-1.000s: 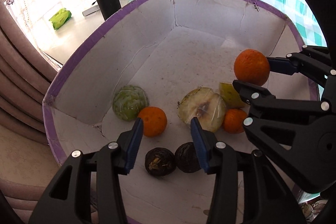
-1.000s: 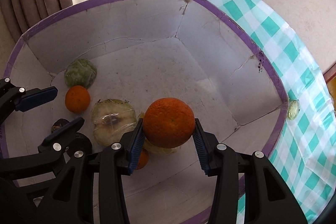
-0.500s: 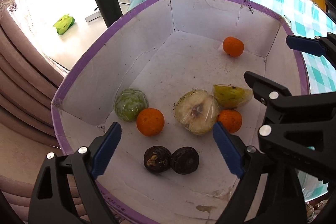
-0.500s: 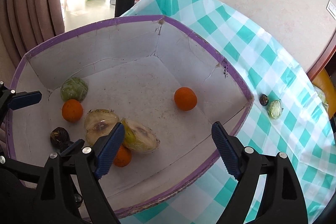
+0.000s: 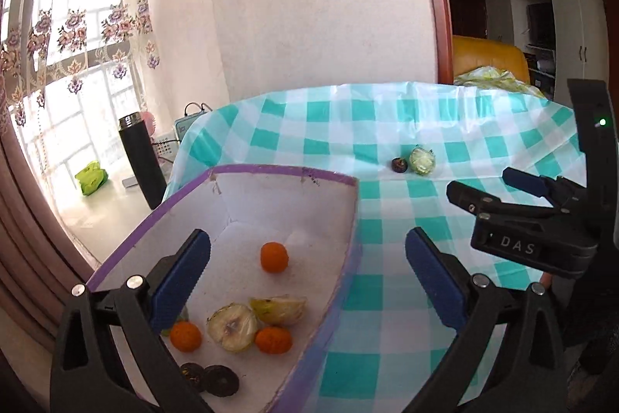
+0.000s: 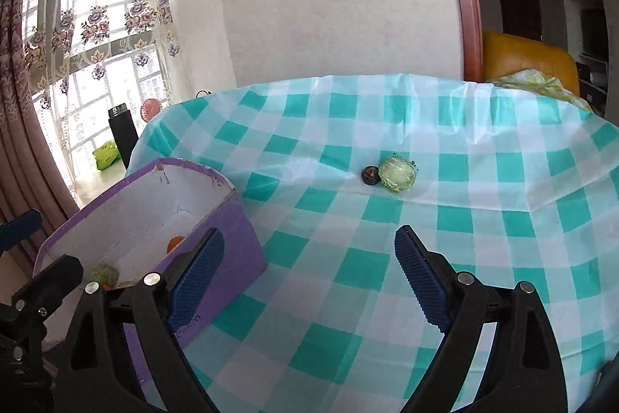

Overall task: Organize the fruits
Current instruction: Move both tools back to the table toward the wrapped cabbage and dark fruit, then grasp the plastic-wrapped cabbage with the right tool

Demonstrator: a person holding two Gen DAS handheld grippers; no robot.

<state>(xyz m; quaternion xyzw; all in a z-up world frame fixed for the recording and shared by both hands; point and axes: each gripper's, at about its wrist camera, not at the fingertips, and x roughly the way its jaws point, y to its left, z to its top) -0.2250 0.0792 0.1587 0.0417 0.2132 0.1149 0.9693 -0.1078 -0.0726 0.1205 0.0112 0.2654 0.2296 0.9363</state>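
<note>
Opening both my left gripper (image 5: 307,275) and right gripper (image 6: 309,271), empty; green wrapped fruit (image 6: 397,174) touches dark round fruit (image 6: 370,175), so grabbing one could roll the other.

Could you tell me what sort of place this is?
Probably a home living or dining room: a table under a checked tablecloth, a flowered lace curtain at the window, and a yellow sofa behind.

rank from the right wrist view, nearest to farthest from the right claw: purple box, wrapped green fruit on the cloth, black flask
1. purple box, beside the left finger.
2. wrapped green fruit, ahead on the checked cloth.
3. black flask, far left by the window.
</note>
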